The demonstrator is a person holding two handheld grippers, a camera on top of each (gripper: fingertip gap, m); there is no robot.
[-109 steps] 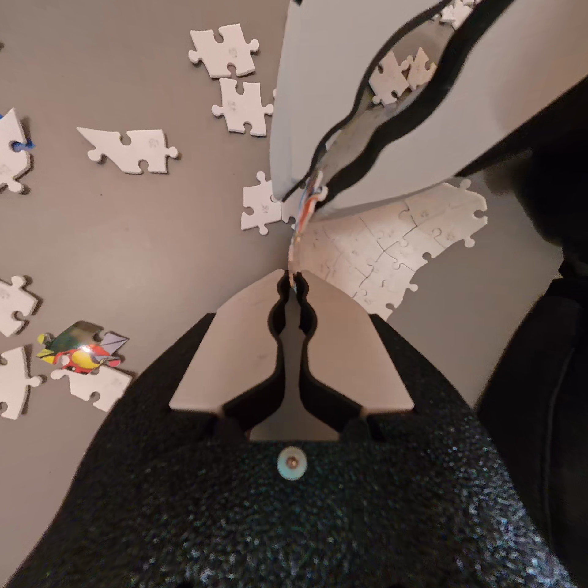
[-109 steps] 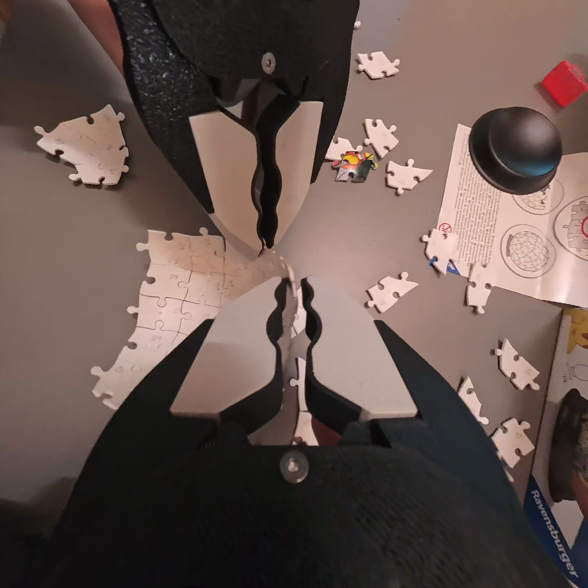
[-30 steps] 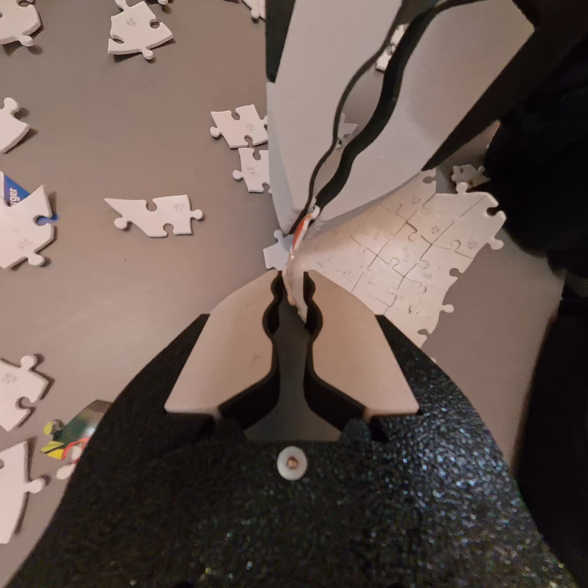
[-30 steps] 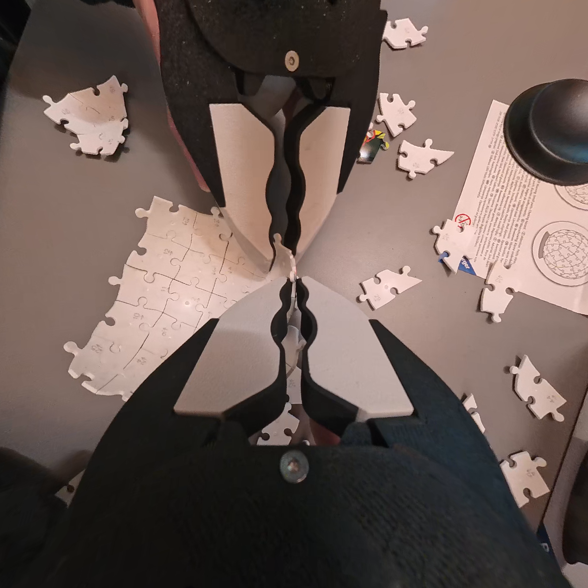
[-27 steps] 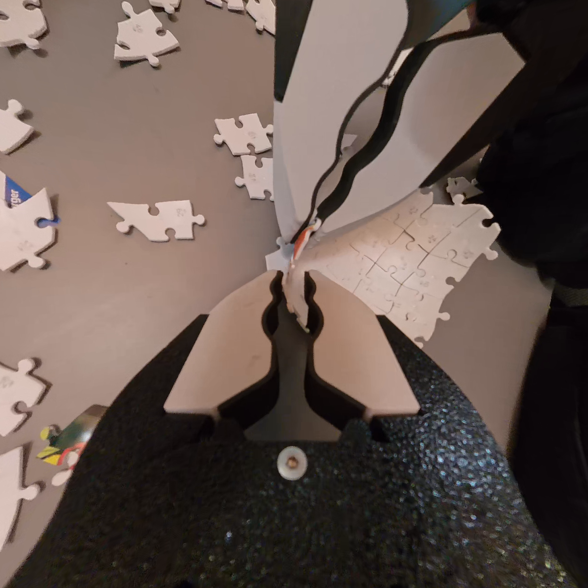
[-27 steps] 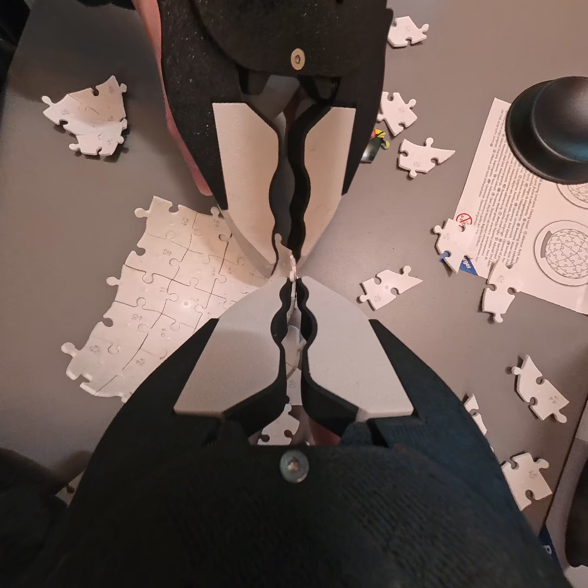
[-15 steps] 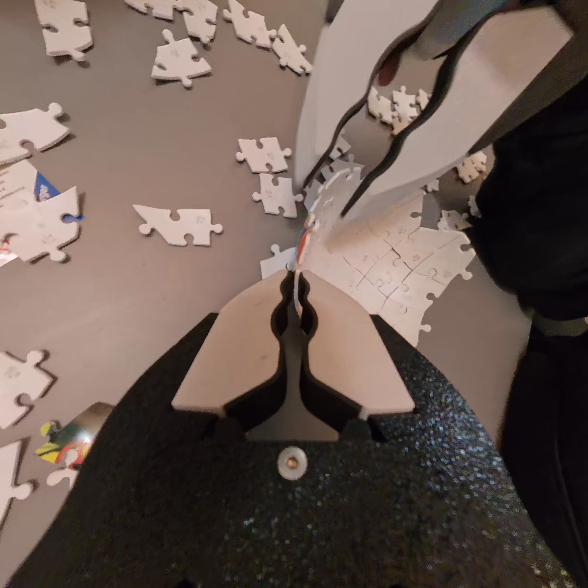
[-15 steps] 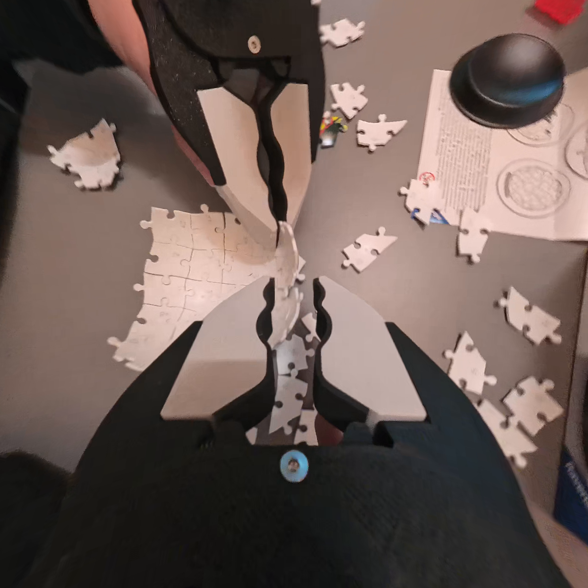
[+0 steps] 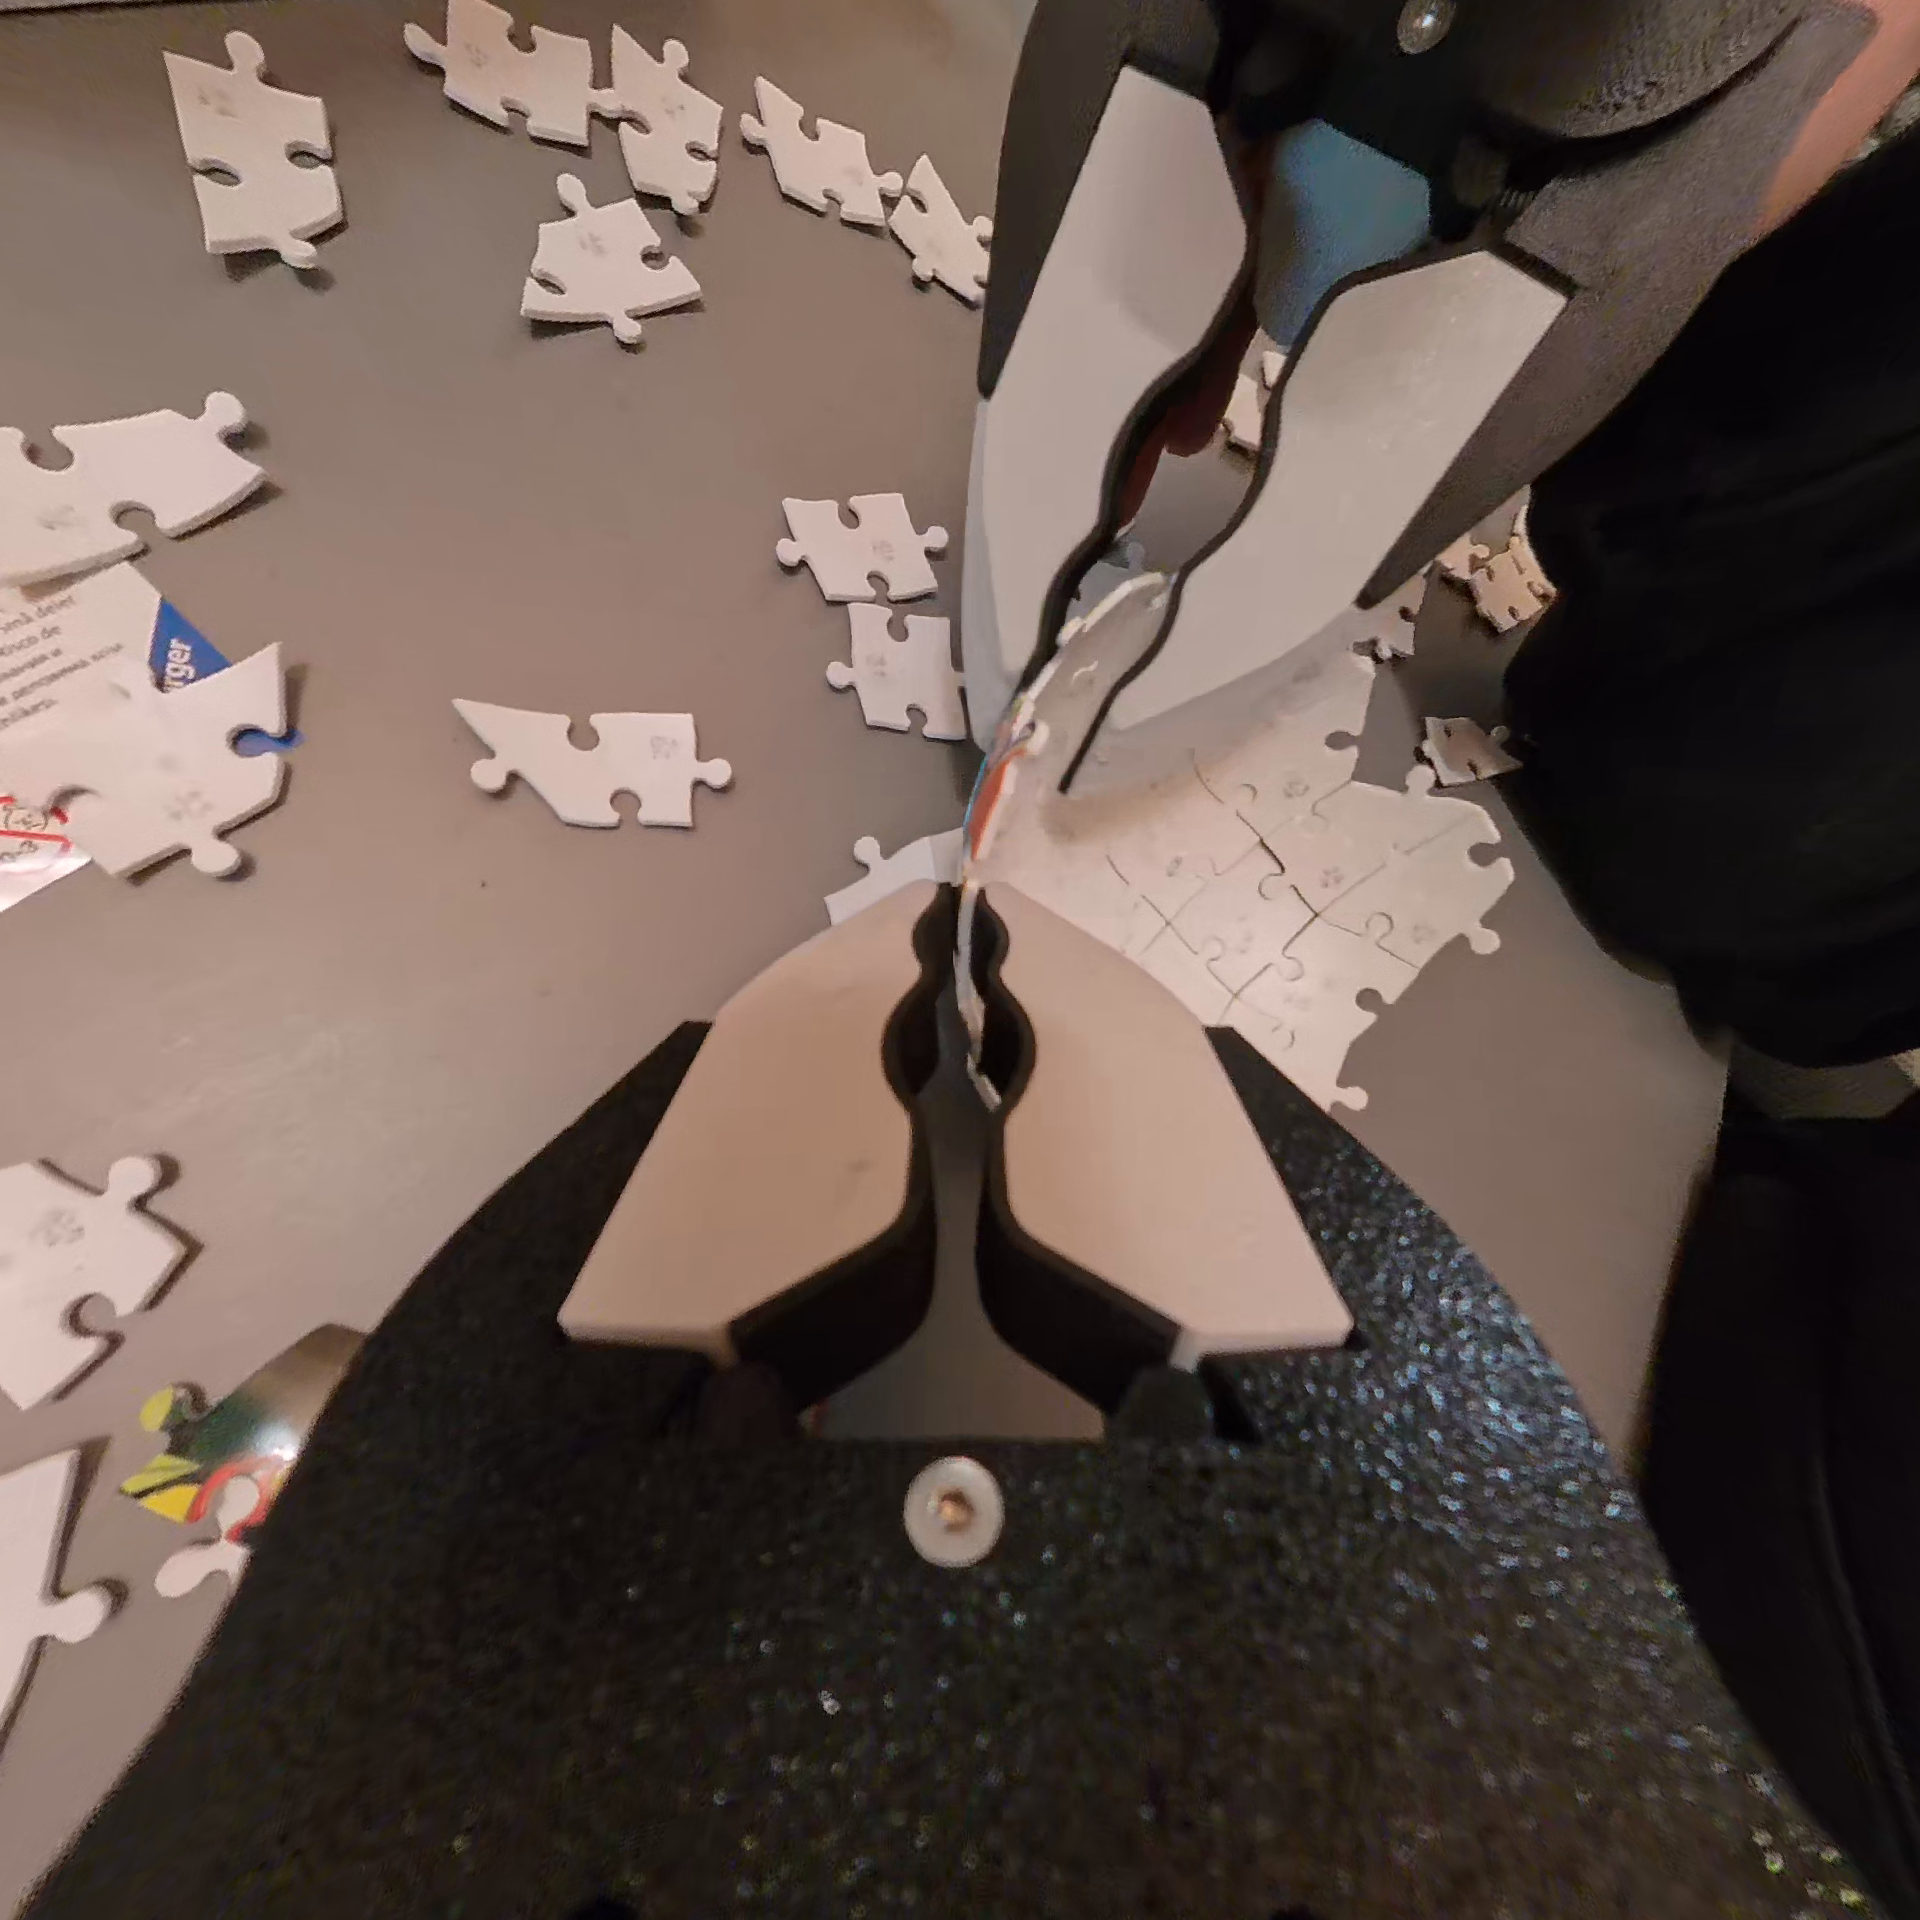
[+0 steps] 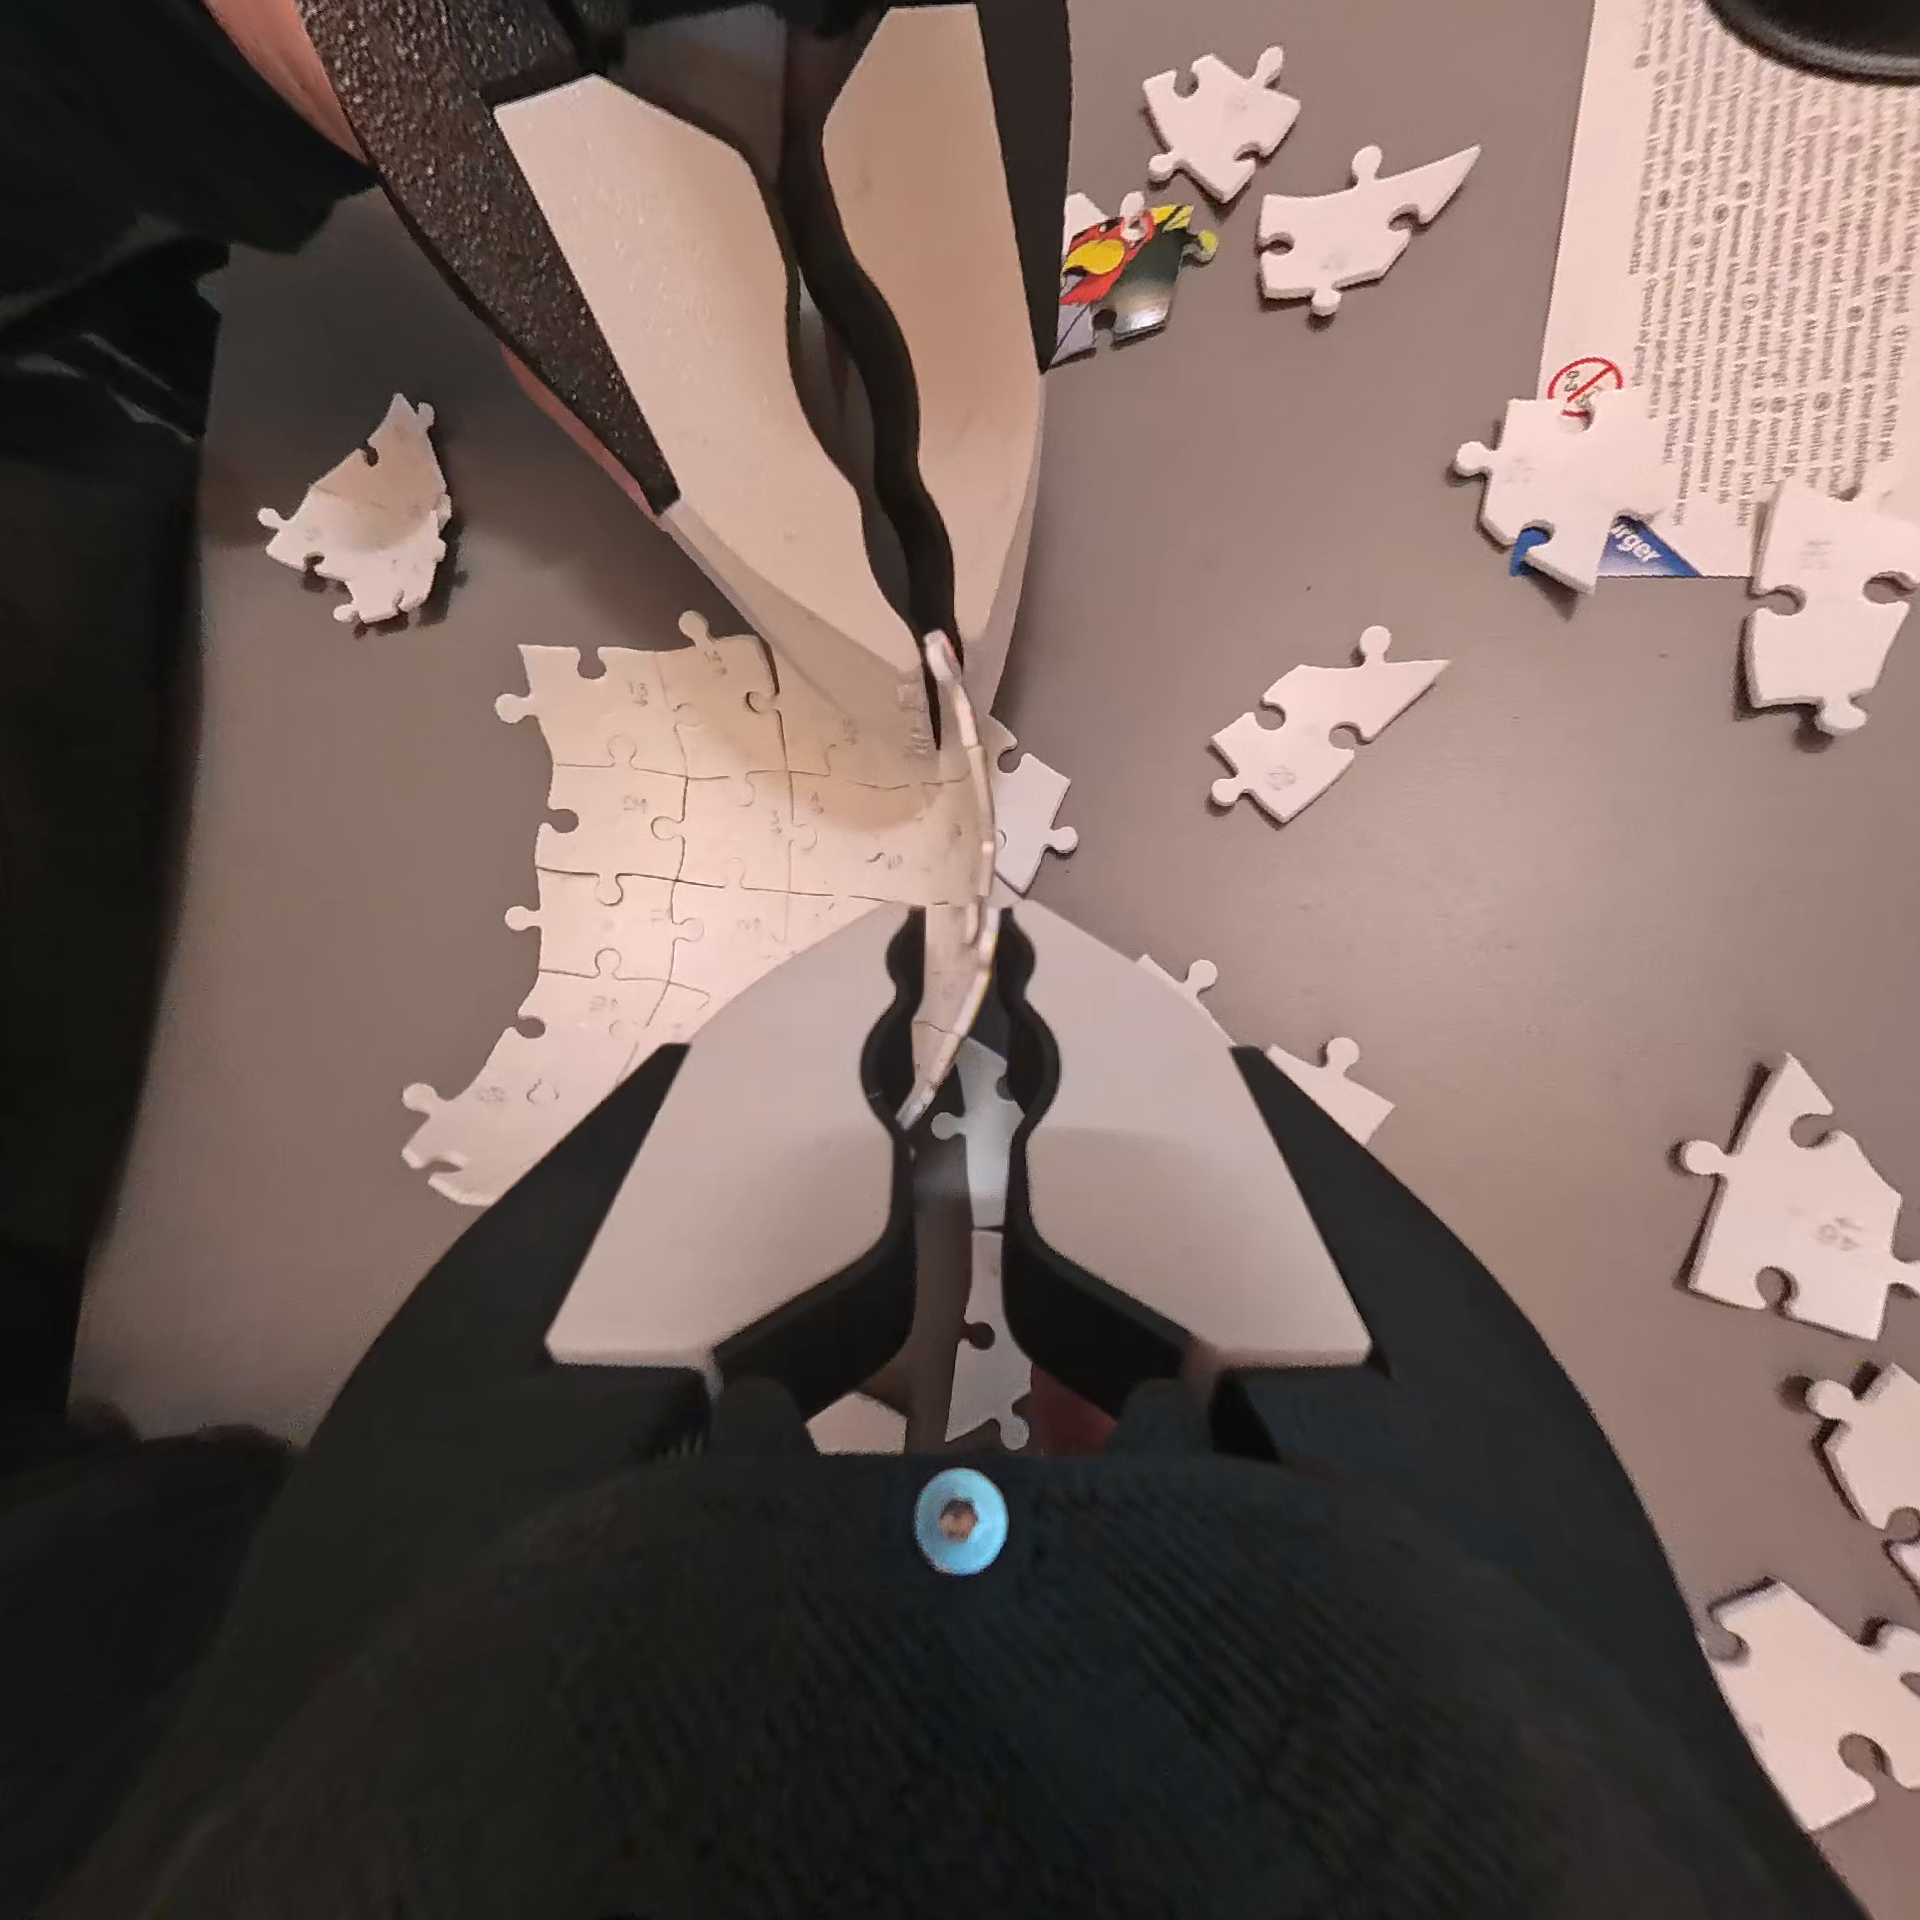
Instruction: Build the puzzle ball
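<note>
Puzzle sheet (image 9: 1299, 894), joined pieces lifted edge-on off the bench (image 9: 468, 987): my left tongs (image 9: 961, 914) pinch one edge; my right tongs (image 10: 961, 935) stand slightly apart around it. Printed leaflet (image 10: 1745, 260) clearest in the right view.

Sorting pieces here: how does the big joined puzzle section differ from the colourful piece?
The joined section is many interlocked pieces, white back up; the colourful piece is single, picture up. The section's raised edge is pinched in the left tool; the colourful piece lies flat, untouched. Both have jigsaw tabs.
</note>
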